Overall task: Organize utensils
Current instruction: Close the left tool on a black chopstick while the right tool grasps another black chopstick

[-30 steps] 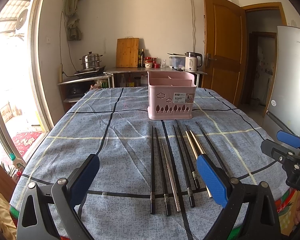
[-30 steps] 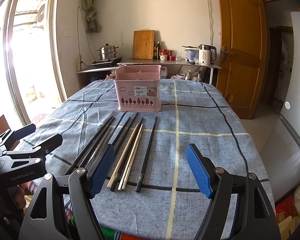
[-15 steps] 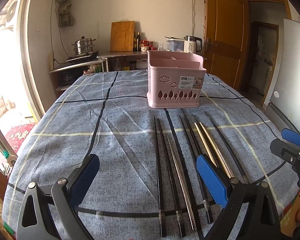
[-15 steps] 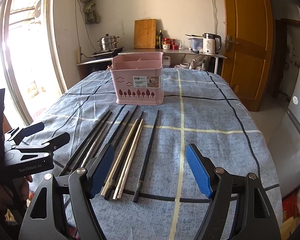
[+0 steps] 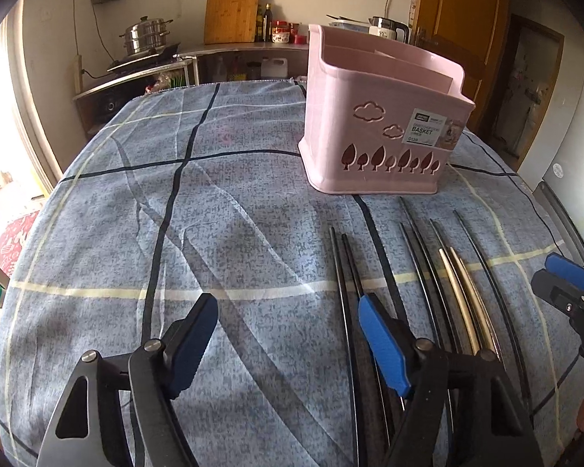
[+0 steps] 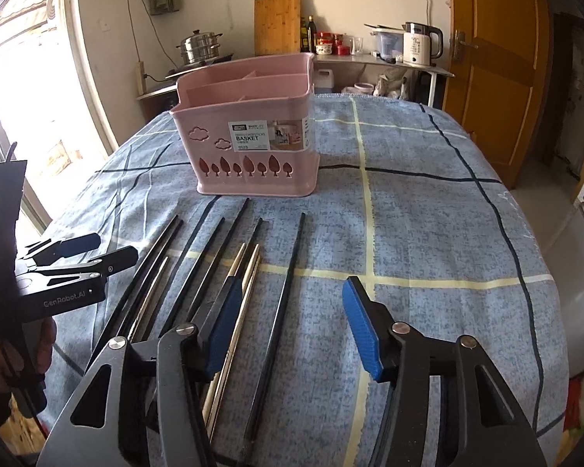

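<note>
My left gripper [image 5: 284,334] and right gripper [image 6: 290,323] gape empty over slim glossy chopsticks [image 6: 280,295]; the pink plastic holder [image 6: 253,144] reads "BASKET".

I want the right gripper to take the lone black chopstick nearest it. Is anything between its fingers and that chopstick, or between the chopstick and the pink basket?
Nothing visible. The right gripper is open above the black chopstick, which lies apart from the others; bare tablecloth runs to the pink basket.
</note>
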`<state>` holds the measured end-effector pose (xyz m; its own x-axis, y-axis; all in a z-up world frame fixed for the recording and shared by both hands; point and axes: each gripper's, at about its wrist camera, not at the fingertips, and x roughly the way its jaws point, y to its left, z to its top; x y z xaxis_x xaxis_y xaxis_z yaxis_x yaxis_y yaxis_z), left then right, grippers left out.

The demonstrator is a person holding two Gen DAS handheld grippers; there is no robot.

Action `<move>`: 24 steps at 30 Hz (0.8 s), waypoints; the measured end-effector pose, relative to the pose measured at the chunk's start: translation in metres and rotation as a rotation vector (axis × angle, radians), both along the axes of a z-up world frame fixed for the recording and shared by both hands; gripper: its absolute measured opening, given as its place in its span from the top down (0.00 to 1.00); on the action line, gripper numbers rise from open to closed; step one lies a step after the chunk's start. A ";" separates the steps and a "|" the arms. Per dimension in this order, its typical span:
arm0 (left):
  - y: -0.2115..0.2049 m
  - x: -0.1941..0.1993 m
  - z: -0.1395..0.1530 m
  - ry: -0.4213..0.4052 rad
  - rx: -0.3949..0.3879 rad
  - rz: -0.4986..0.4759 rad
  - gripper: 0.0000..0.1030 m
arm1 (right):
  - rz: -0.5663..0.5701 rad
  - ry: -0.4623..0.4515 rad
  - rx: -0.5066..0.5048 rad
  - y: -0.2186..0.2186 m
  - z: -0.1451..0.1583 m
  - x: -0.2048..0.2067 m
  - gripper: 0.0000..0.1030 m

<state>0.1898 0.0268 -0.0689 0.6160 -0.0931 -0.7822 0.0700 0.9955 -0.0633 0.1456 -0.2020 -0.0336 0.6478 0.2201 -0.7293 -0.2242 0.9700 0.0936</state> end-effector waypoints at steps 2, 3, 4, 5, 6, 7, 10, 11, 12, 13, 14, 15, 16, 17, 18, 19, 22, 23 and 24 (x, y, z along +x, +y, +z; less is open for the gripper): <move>0.000 0.008 -0.002 0.008 0.008 0.001 0.30 | 0.001 0.034 -0.002 0.002 -0.008 0.014 0.57; 0.000 0.012 -0.002 0.008 0.011 0.001 0.30 | 0.000 0.047 -0.001 0.003 -0.011 0.020 0.61; 0.000 0.015 -0.003 0.011 0.010 0.000 0.31 | 0.000 0.062 -0.001 0.004 -0.014 0.026 0.63; 0.001 0.019 -0.004 0.016 0.006 -0.003 0.32 | -0.001 0.070 0.001 0.004 -0.017 0.031 0.65; 0.001 0.023 -0.005 0.023 0.004 -0.007 0.35 | -0.004 0.080 0.001 0.004 -0.020 0.036 0.66; 0.000 0.026 -0.005 0.029 0.004 -0.011 0.37 | -0.005 0.090 0.002 0.004 -0.022 0.041 0.66; -0.001 0.035 -0.008 0.043 -0.002 -0.021 0.42 | -0.006 0.120 0.003 0.007 -0.030 0.054 0.72; -0.001 0.037 -0.008 0.045 0.000 -0.024 0.43 | -0.005 0.128 0.002 0.007 -0.031 0.058 0.74; -0.003 0.038 -0.008 0.046 0.001 -0.026 0.43 | -0.003 0.135 0.002 0.008 -0.033 0.061 0.75; -0.003 0.040 -0.008 0.050 -0.002 -0.029 0.44 | -0.002 0.141 0.000 0.009 -0.035 0.064 0.75; -0.003 0.042 -0.008 0.056 -0.007 -0.033 0.45 | -0.002 0.143 -0.002 0.009 -0.035 0.067 0.75; -0.004 0.042 -0.007 0.060 -0.010 -0.036 0.45 | -0.002 0.141 -0.004 0.010 -0.035 0.069 0.76; -0.004 0.042 -0.005 0.058 -0.011 -0.037 0.45 | -0.002 0.141 -0.005 0.010 -0.035 0.070 0.76; -0.004 0.042 -0.004 0.054 -0.015 -0.037 0.45 | -0.002 0.142 -0.004 0.011 -0.035 0.071 0.76; -0.003 0.043 -0.002 0.056 -0.023 -0.040 0.45 | -0.002 0.144 -0.002 0.011 -0.035 0.072 0.76; -0.003 0.043 -0.001 0.058 -0.030 -0.045 0.45 | -0.001 0.144 -0.002 0.011 -0.035 0.072 0.76; -0.005 0.040 -0.004 0.075 -0.014 -0.057 0.45 | 0.000 0.144 -0.003 0.011 -0.035 0.074 0.76; -0.006 0.039 -0.005 0.081 -0.011 -0.060 0.45 | 0.000 0.144 -0.003 0.012 -0.035 0.075 0.76; -0.007 0.038 -0.007 0.086 -0.010 -0.061 0.45 | 0.001 0.144 -0.004 0.011 -0.035 0.075 0.76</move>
